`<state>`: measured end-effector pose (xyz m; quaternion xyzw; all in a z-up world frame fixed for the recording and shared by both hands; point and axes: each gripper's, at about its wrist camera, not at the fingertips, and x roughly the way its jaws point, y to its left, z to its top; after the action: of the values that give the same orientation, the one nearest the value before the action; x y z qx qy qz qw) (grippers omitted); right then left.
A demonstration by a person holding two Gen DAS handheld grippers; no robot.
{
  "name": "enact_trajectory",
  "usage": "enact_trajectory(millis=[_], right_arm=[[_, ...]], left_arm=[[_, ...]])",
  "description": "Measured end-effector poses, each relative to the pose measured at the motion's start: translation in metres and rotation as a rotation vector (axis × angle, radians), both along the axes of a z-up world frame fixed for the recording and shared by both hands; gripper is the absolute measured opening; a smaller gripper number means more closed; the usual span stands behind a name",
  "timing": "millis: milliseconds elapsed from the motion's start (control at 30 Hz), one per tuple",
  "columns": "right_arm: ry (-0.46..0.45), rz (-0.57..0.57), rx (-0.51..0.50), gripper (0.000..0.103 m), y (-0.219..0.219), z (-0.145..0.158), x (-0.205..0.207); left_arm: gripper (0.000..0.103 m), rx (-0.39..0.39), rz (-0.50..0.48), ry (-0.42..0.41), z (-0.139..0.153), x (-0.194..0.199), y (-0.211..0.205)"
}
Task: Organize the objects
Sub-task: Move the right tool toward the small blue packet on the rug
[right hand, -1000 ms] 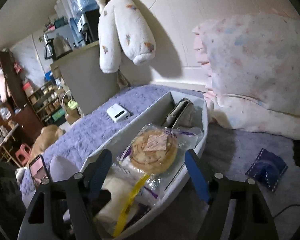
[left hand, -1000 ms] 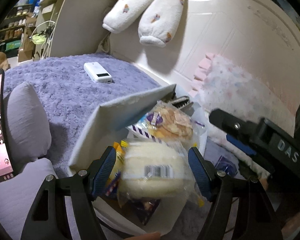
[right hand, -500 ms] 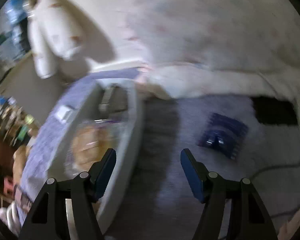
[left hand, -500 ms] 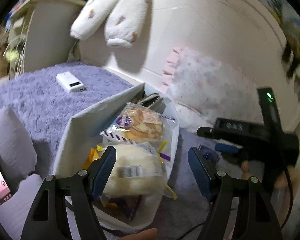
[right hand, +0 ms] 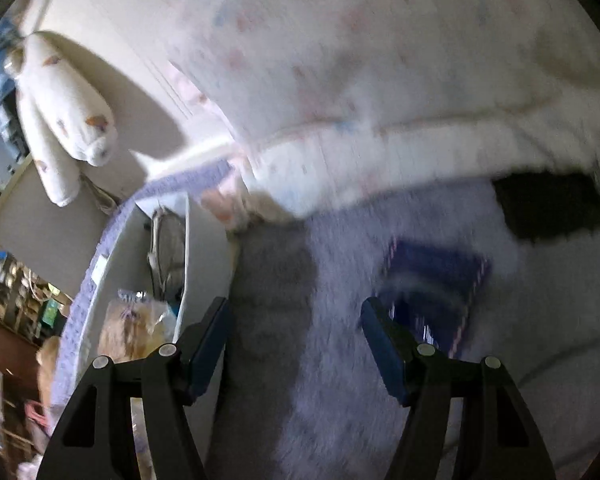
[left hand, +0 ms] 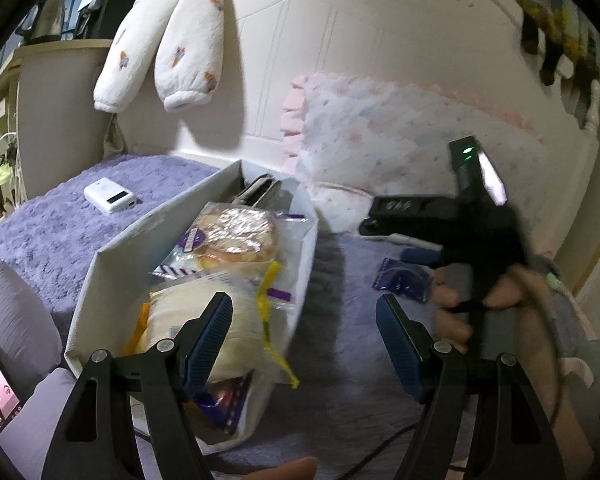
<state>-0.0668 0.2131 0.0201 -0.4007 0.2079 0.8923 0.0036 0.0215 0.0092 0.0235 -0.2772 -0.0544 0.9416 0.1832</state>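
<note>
Purple plush blanket (left hand: pixel 340 360) fills the lower half of both views, and on it, right of centre in my right wrist view, lies the dark blue packet (right hand: pixel 436 280), blurred but clearly flat and square, apart from the white box (left hand: pixel 112 280) at the left of the frame; my right gripper (right hand: pixel 296 344) has its jaws wide apart with nothing between them, the right fingertip (right hand: pixel 380 344) just in front of the packet's near edge; I judge the step in hand to be fetching this packet for the box, so I should slow down, centre the packet between the pads, tip the fingers down into the pile and close on one thin edge, since a flat wrapper on soft fleece will slide or buckle if I come in shallow; in my left wrist view my right hand (left hand: pixel 480 296) shows at the right of the frame, fingers wrapped round the black handle, the tool reaching toward the packet (left hand: pixel 400 280); my left gripper (left hand: pixel 304 336) hovers low by the box's near end, jaws spread and empty, the left pad over the wrapped bread (left hand: pixel 204 332) that rests in the box before the round pastry (left hand: pixel 236 236).
</note>
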Motion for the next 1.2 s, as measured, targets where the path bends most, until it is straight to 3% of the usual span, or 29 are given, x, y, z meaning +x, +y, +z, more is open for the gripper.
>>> enact_trajectory(millis=[100, 167, 233, 300, 433, 533, 667, 767, 833, 1000, 1033, 1100, 1200], right_arm=[[0.036, 0.028, 0.078, 0.067, -0.003, -0.009, -0.005], [-0.016, 0.024, 0.09, 0.067, -0.003, -0.025, -0.014], [-0.103, 0.021, 0.03, 0.067, -0.001, -0.045, -0.024], [-0.201, 0.077, -0.129, 0.07, 0.0, -0.072, -0.034], [-0.196, 0.09, -0.107, 0.069, -0.005, -0.069, -0.034], [-0.207, 0.093, -0.063, 0.06, -0.011, -0.07, -0.034], [-0.219, 0.063, 0.002, 0.038, -0.013, -0.069, -0.032], [-0.211, 0.04, -0.01, 0.023, -0.007, -0.067, -0.03], [-0.201, 0.036, -0.042, 0.02, -0.003, -0.063, -0.027], [-0.113, 0.032, -0.201, 0.023, 0.016, -0.028, -0.011], [-0.084, 0.022, -0.199, 0.028, 0.019, -0.019, -0.01], [-0.011, -0.014, -0.16, 0.055, 0.028, 0.0, 0.0], [0.057, -0.081, -0.091, 0.063, 0.039, 0.012, 0.0]], left_arm=[[0.073, 0.009, -0.035, 0.018, 0.004, 0.005, 0.008], [0.066, -0.006, -0.06, 0.006, 0.002, 0.004, 0.015], [0.06, -0.041, -0.068, -0.019, -0.003, 0.001, 0.023], [0.057, -0.067, -0.061, -0.044, -0.009, -0.004, 0.026], [0.055, -0.099, -0.013, -0.093, -0.02, -0.013, 0.024], [0.056, -0.074, 0.046, -0.106, -0.02, -0.017, 0.012], [0.056, -0.041, 0.094, -0.136, -0.023, -0.024, -0.002], [0.056, -0.045, 0.105, -0.139, -0.025, -0.025, -0.004], [0.057, -0.049, 0.103, -0.135, -0.026, -0.024, -0.003], [0.062, -0.014, 0.082, -0.15, -0.028, -0.026, -0.006], [0.064, 0.013, 0.07, -0.158, -0.027, -0.026, -0.008], [0.066, 0.077, 0.032, -0.171, -0.025, -0.026, -0.013], [0.07, 0.169, -0.021, -0.15, -0.017, -0.02, -0.017]])
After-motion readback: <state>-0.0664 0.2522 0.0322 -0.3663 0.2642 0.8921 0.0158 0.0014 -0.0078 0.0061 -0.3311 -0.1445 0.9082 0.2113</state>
